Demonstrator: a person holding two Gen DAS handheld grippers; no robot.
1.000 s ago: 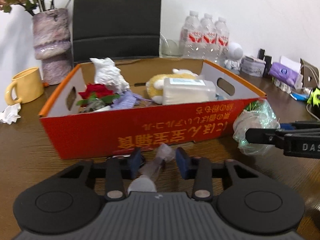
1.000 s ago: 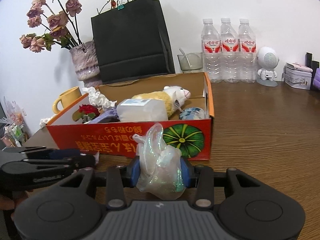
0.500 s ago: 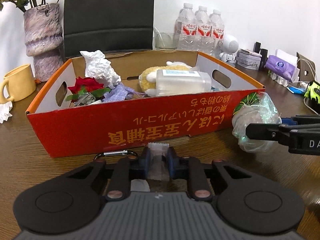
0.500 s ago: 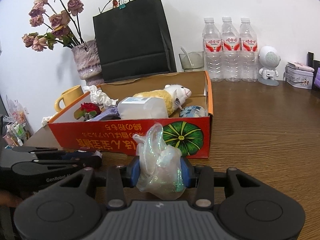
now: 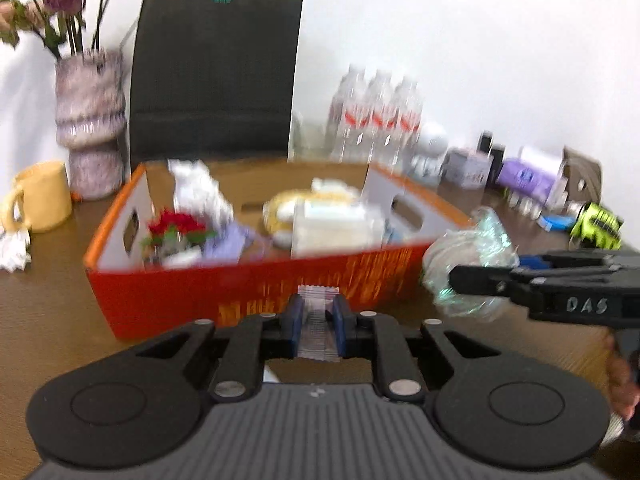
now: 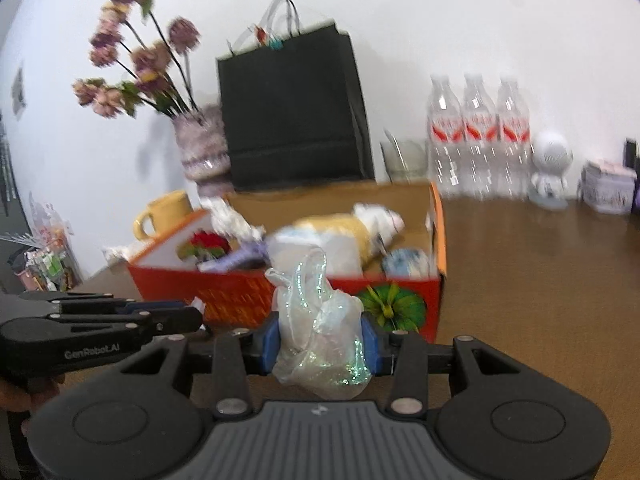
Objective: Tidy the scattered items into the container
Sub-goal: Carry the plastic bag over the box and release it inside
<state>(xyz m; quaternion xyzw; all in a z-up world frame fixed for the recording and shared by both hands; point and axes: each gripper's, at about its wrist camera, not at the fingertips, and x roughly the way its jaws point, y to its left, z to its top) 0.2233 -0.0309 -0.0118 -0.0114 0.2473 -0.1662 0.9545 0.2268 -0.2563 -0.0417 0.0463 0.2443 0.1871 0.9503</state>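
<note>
Table [image 6: 540,280] of matt brown wood grain, box [image 5: 248,300] of printed red cardboard, bag [image 6: 320,336] of crinkled iridescent film, sachet [image 5: 318,322] of clear plastic.

A lived-in room with a wooden table against a white wall, more home or small office than lab.

The brown table [image 6: 540,280] carries everyday clutter: a vase of dried flowers [image 6: 202,148], a black paper bag [image 6: 292,108], three water bottles [image 6: 478,136], a yellow mug [image 5: 40,196], and an orange cardboard box [image 5: 248,292] of oddments.
</note>
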